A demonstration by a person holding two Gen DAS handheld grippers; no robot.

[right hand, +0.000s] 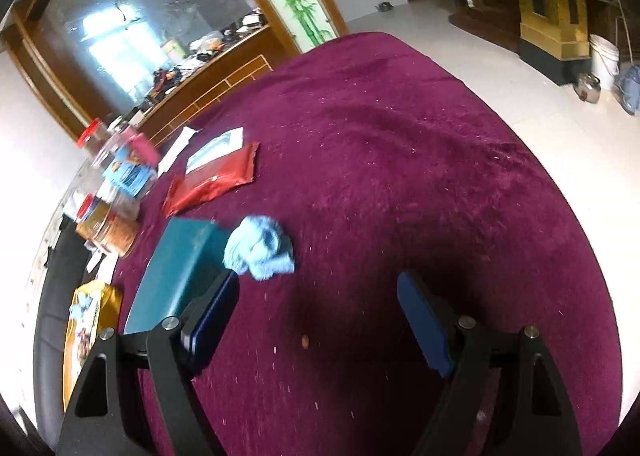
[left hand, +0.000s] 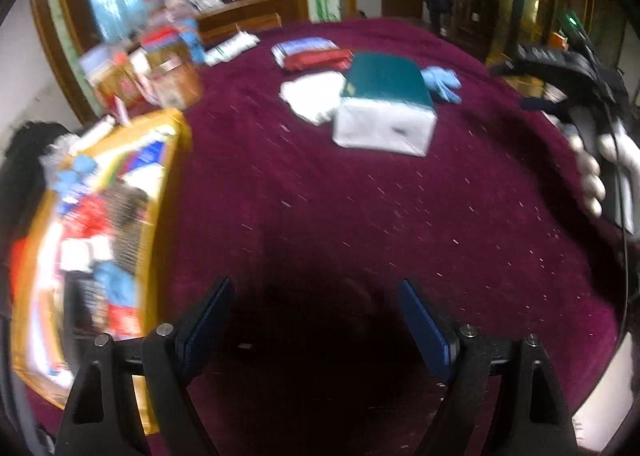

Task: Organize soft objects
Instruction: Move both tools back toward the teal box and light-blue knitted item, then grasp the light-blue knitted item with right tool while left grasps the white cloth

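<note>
Currently the right gripper (right hand: 318, 294), jaws wide and empty, lies nearest the crumpled blue cloth (right hand: 260, 250), just ahead-left beside its left finger. Left gripper (left hand: 316, 308), equally open and empty, sits well short of it, the teal-topped box (left hand: 384, 108) between

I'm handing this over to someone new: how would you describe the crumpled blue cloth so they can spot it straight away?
Start at the maroon tablecloth and find the teal-topped box near its middle. The crumpled blue cloth lies against that box's side, opposite the flat white cloth. It is the only light blue, bunched-up piece there.
</note>
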